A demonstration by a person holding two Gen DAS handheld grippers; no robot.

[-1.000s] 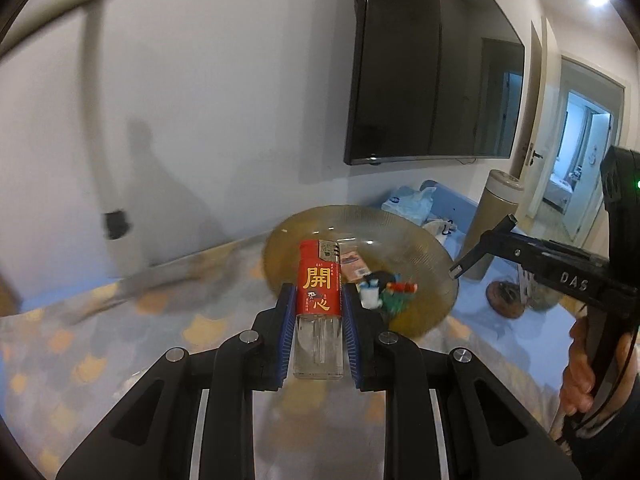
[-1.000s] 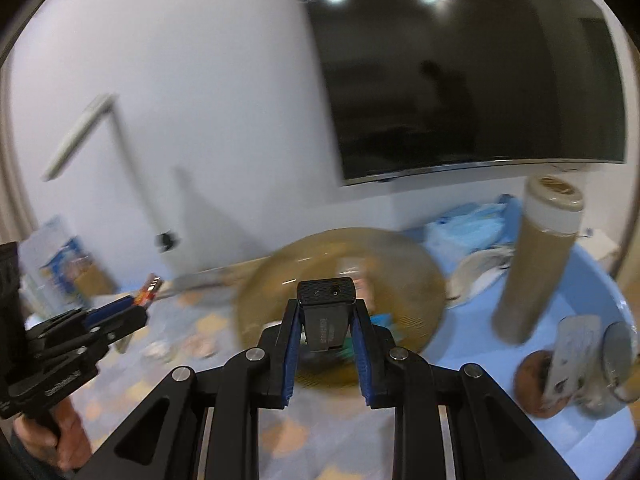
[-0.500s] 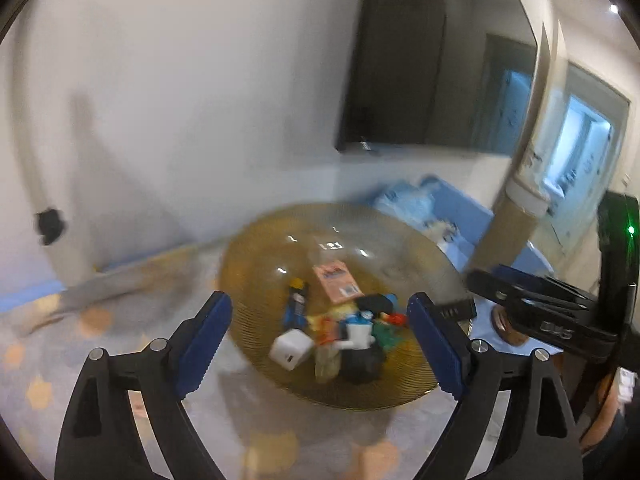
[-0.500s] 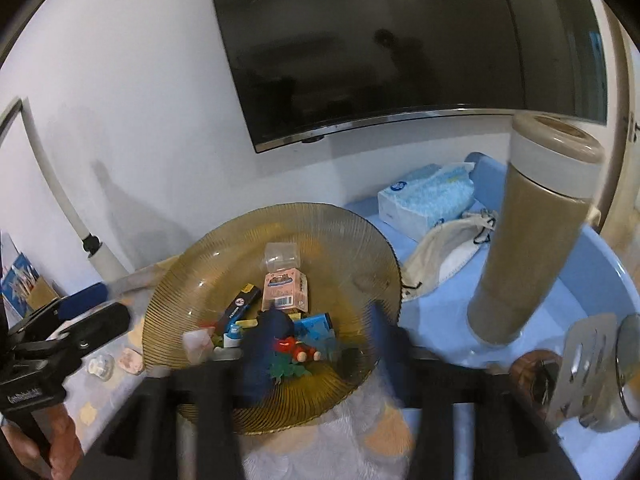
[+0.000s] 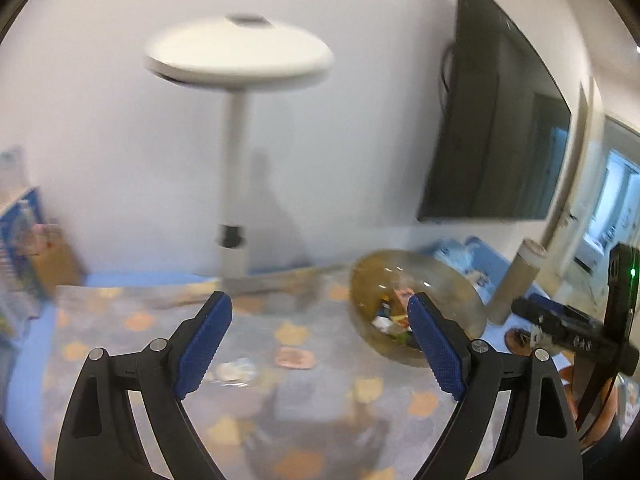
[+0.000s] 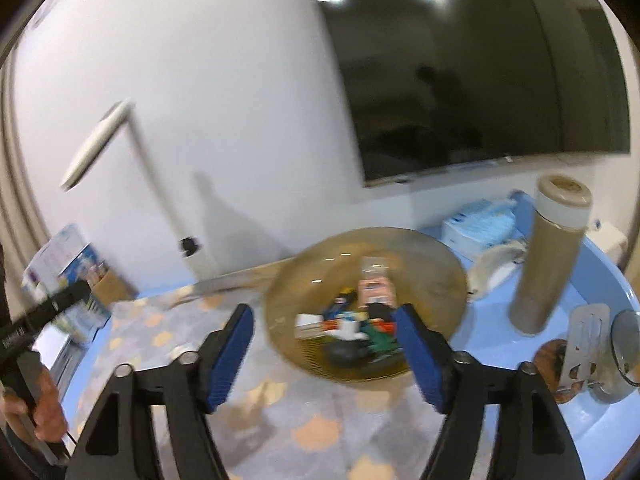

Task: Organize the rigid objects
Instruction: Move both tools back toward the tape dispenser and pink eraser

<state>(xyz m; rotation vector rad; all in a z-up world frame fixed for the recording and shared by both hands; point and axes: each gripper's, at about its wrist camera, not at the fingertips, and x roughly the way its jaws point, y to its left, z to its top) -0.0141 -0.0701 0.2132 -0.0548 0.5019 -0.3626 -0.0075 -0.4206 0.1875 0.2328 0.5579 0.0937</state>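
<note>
— Left wrist view first: the left tool [image 5: 320, 336] is seen spread wide, nothing between its blue pads [image 5: 204, 338], held above the patterned cloth [image 5: 160, 320] on the desk.

— And the amber glass bowl [image 5: 460, 292]?

— It is placed to the right of that tool, partly hidden behind the right-hand pad. Small rigid objects [image 5: 390, 316] are heaped inside it. Two small pieces, a pale one [image 5: 236, 370] and a pinkish one [image 5: 294, 357], are left on the cloth between the pads, well apart from the bowl's rim.

— Right wrist view?

— The right tool [image 6: 324, 354] is likewise held wide apart and empty. The bowl [image 6: 440, 264] is framed just beyond its pads, with the pile [image 6: 352, 320] gathered at the near side. Open cloth [image 6: 160, 332] is seen to the left; on the right the room is crowded by a tall cylinder [image 6: 548, 256] near the rim, and a glass [image 6: 624, 352] and metal spatula [image 6: 586, 340] at the blue desk edge [image 6: 600, 432].

— Anything at the back?

— A white lamp post [image 5: 236, 184] is stood against the wall, behind the cloth.
</note>
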